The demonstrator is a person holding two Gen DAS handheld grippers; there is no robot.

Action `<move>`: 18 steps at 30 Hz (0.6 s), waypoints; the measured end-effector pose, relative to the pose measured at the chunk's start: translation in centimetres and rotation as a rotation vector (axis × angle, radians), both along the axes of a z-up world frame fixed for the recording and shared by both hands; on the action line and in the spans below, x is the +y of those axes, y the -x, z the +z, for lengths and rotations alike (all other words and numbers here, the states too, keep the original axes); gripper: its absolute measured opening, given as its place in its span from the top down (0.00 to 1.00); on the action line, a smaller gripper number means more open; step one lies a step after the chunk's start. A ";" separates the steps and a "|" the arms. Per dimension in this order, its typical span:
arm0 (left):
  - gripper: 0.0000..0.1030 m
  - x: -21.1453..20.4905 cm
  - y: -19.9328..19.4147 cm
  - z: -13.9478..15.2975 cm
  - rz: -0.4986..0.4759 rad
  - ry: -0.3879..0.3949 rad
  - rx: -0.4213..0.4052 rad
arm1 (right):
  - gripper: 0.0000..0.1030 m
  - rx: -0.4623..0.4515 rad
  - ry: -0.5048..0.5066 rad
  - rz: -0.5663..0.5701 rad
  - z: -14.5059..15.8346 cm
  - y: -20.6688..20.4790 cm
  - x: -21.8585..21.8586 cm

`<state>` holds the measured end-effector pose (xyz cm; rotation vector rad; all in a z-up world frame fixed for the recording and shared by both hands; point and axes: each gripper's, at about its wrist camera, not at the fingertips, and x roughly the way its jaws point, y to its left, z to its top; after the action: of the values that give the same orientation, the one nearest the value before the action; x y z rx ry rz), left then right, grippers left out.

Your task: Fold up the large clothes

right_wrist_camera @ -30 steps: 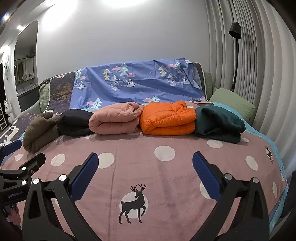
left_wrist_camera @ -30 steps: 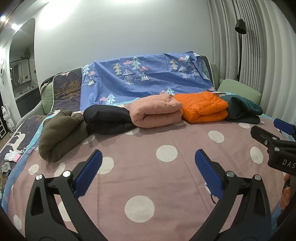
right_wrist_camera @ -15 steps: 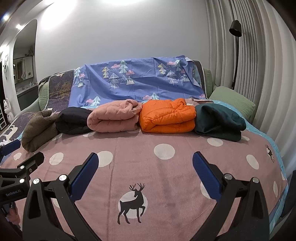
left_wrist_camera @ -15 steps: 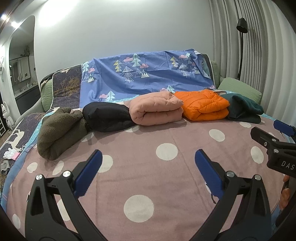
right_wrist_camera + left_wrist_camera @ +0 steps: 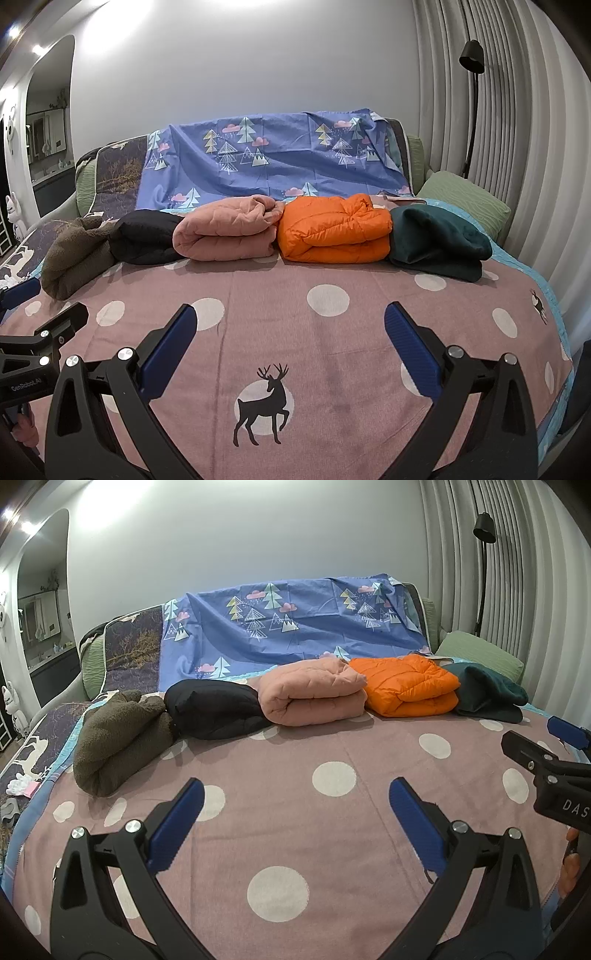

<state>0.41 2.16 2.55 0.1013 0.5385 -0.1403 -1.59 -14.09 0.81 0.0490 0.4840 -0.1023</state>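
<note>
Several folded garments lie in a row across the far side of the bed: a brown fleece, a black jacket, a pink quilted jacket, an orange puffer jacket and a dark green fleece. My left gripper hovers open over the pink dotted blanket, nothing between its fingers. My right gripper is open too, empty, above the same blanket. Each gripper shows at the edge of the other's view.
A blue tree-print sheet drapes over the headboard. A green pillow lies at the far right beside a black floor lamp and pleated curtains. White items lie on the bed's left edge.
Both grippers have drifted slightly, so the row of clothes sits a little lower in the views. Nothing was grasped and the jaws stay wide.
</note>
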 end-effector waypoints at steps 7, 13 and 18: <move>0.02 0.1 -0.1 -0.1 0.003 0.000 -0.003 | 0.01 -0.003 -0.002 -0.002 -0.1 -0.1 -0.3; 0.02 0.1 -0.1 -0.2 0.008 -0.003 -0.001 | 0.02 -0.003 -0.001 -0.006 0.0 -0.1 -0.4; 0.02 0.1 -0.1 -0.2 0.007 -0.004 0.001 | 0.02 0.000 -0.003 -0.010 0.0 0.0 -0.9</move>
<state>0.55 2.30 2.32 0.1033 0.5399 -0.1319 -1.54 -14.94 0.80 0.0548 0.4837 -0.1113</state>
